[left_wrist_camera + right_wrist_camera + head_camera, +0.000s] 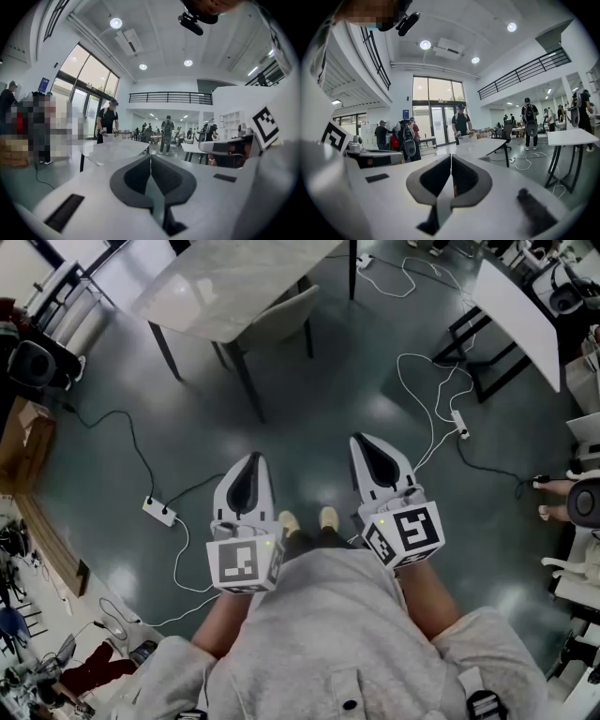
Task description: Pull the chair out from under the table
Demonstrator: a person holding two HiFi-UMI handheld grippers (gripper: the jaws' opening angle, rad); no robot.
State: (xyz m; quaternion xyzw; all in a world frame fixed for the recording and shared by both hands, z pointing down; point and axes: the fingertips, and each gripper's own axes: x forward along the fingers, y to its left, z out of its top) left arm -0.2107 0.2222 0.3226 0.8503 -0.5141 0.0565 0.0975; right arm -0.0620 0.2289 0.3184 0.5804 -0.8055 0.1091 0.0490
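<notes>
1. Standing well back from the table (216,292), I hold both grippers out in front of me, nearly level. The left gripper (249,465) and the right gripper (366,448) each have their jaws pressed together, with nothing between them.
2. The chair (281,320) is far ahead, slightly left, tucked under the table's near right edge.
3. The step in hand looks like the approach. I should walk closer, keeping clear of the power strip (159,512) on the floor to my near left. I should part the jaws before reaching the chair's back, then grip its top edge and draw it straight toward me.
4. Only the head view shows the chair, the floor and my feet. The gripper views show the tabletop level ahead and people standing beyond it. I cannot pick out the chair there.
</notes>
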